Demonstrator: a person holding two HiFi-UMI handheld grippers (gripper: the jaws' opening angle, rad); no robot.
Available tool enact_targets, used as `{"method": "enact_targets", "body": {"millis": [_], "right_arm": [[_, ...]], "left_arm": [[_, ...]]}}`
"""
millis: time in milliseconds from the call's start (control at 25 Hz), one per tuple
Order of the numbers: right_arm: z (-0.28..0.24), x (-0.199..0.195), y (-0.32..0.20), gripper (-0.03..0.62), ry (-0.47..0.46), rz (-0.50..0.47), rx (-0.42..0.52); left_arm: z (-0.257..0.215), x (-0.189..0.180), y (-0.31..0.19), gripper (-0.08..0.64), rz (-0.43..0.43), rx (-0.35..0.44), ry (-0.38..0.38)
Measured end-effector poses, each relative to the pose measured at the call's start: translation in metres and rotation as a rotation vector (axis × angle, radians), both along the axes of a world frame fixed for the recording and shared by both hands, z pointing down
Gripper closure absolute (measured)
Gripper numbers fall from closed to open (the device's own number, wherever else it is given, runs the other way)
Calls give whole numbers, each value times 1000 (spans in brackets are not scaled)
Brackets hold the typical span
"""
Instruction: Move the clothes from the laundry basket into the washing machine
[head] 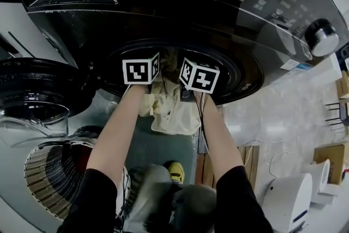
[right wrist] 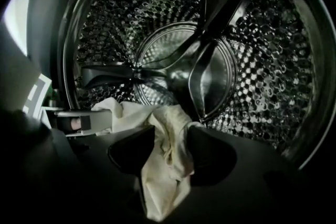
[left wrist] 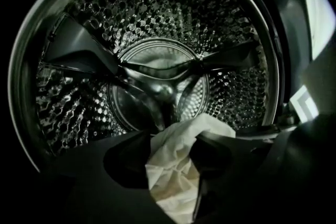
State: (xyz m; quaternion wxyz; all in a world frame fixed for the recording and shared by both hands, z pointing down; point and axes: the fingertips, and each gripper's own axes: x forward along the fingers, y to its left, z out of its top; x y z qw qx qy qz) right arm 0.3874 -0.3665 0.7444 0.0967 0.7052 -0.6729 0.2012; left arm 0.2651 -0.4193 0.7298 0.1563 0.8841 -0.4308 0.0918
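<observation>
You hold both grippers at the round mouth of the washing machine (head: pixel 163 8). Your left gripper (left wrist: pixel 176 165) and right gripper (right wrist: pixel 170 160) each have their jaws partly apart, with the soft, crumpled cream cloth (head: pixel 169 112) lying loose between them. The cloth hangs over the mouth's bottom edge. Inside is the shiny metal drum (left wrist: pixel 231 86), full of little holes.

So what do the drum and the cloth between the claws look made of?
Drum: polished metal, probably stainless steel, judging by bright glints on its dimpled, perforated wall. Cloth: thin cream fabric, possibly cotton, matte, with soft crumpled folds.
</observation>
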Motion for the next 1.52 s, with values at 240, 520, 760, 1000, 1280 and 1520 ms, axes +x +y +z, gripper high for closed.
{"method": "enact_targets", "body": {"millis": [240,520,760,1000,1280,1520], "right_arm": [[6,1,3,399,-5,13,-44],[7,-10,9,399,-9,-5,-76],[6,-8,20,399,-26,11,-79],[-5,-14,33,427,23,-19,-39],[-20,-16,48,522,16,-1,31],[-24,-18,64,588,11,-18,22]], "left_arm": [[9,-1,1,353,-4,-39,-27],[12,-1,10,353,7,-93,-32],[8,-2,19,353,25,-74,-58],[6,-12,30,353,24,-66,-76],[-6,-19,47,432,29,-16,-80],[-19,-27,59,499,23,17,-92]]}}
